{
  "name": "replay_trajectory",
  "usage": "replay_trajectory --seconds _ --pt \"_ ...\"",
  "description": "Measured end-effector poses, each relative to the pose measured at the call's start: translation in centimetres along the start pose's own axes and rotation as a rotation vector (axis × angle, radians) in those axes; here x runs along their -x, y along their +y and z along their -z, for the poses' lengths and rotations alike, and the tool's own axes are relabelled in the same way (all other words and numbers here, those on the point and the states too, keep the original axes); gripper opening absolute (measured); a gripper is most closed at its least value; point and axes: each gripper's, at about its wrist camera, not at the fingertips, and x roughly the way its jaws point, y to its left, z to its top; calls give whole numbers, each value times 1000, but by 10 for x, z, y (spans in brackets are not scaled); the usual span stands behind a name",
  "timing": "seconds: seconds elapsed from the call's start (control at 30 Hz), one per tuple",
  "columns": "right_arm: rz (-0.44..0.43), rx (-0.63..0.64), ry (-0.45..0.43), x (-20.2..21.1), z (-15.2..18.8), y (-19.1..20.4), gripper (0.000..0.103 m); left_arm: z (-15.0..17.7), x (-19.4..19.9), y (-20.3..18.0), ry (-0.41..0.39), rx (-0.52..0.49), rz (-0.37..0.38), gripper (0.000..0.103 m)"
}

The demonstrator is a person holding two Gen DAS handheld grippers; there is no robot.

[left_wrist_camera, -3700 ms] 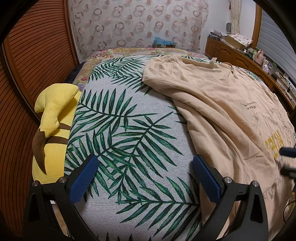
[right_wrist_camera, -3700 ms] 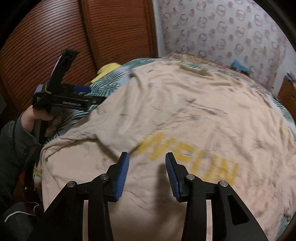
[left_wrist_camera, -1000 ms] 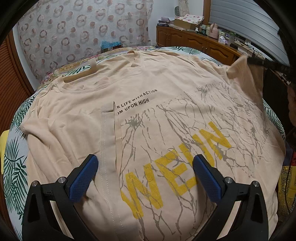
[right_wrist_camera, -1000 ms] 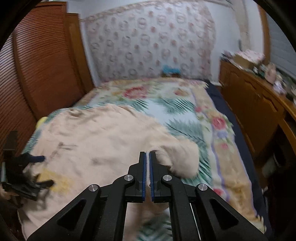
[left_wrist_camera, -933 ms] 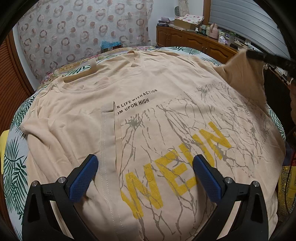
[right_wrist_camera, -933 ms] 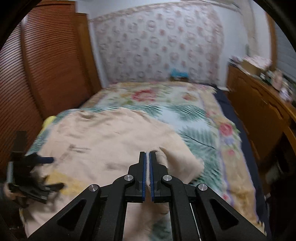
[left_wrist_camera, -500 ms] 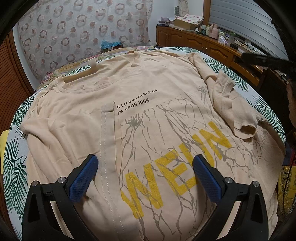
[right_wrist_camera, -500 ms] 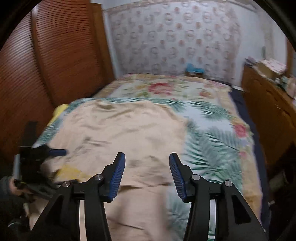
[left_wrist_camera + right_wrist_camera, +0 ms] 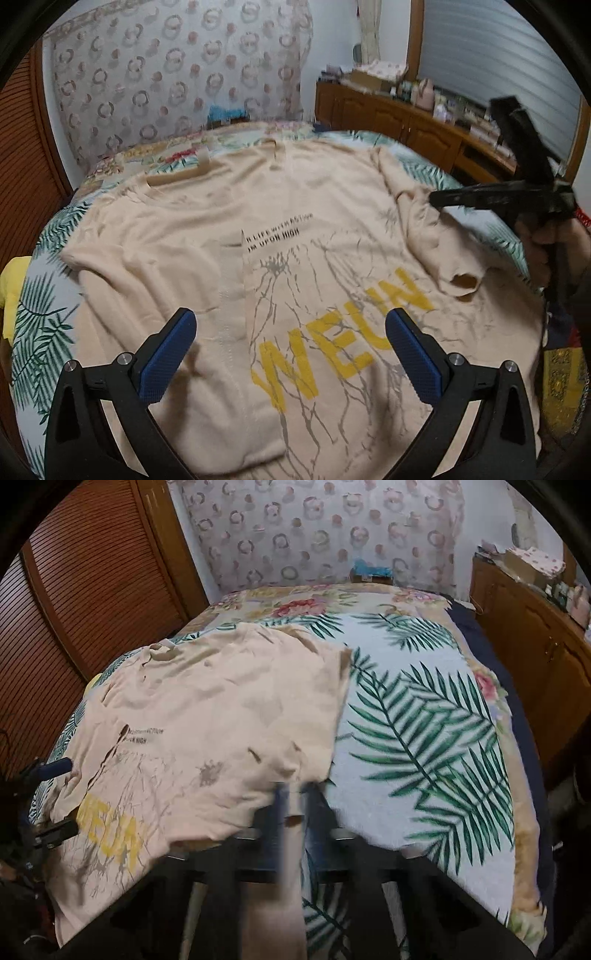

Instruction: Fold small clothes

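A peach T-shirt (image 9: 295, 192) with yellow letters lies face up on the palm-leaf bedspread (image 9: 424, 738). Its right sleeve (image 9: 443, 258) is folded in over the front. My left gripper (image 9: 288, 325) hangs open above the lower front, with nothing between its blue pads. The right gripper (image 9: 293, 797) is blurred by motion. Its jaws are closing, almost together, on a strip of peach cloth at the T-shirt's (image 9: 221, 701) right edge. In the left wrist view the right gripper (image 9: 434, 199) tips down onto the cloth by the folded sleeve, held by a hand (image 9: 543, 251).
A yellow plush toy (image 9: 11, 291) lies at the bed's left edge. Louvred wooden doors (image 9: 92, 590) stand to the left. A wooden cabinet (image 9: 535, 646) with clutter on top runs along the right side. A patterned headboard (image 9: 166, 81) stands at the far end.
The right gripper let go of the raised sleeve, which dropped folded onto the shirt's front. It opened, sank toward the shirt's right edge and closed again. The left gripper rose slightly.
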Motion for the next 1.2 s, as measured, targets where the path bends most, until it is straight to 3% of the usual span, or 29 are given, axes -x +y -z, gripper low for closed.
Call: replay_trajectory --seconds 0.23,0.43,0.53,0.7,0.87,0.9,0.97,1.2 --pt "-81 59 -56 -5 -14 15 4 1 18 6 -39 35 3 103" --pt "-19 116 -70 -13 -22 37 5 9 19 11 -28 50 -6 103" --pt "38 101 -75 -17 -20 34 17 11 18 13 -23 49 -10 103" --pt "-30 86 -75 -14 -17 31 18 11 17 16 -26 61 -1 103" --pt "-13 110 -53 -18 -21 40 18 12 19 17 -30 61 -2 103" --pt "-10 105 -52 -16 -21 38 21 13 20 17 -31 59 -2 103" --pt "3 93 -46 -13 -19 34 46 14 21 17 -31 60 -4 103" --pt "64 101 22 -33 -9 32 48 17 25 12 -43 53 12 103"
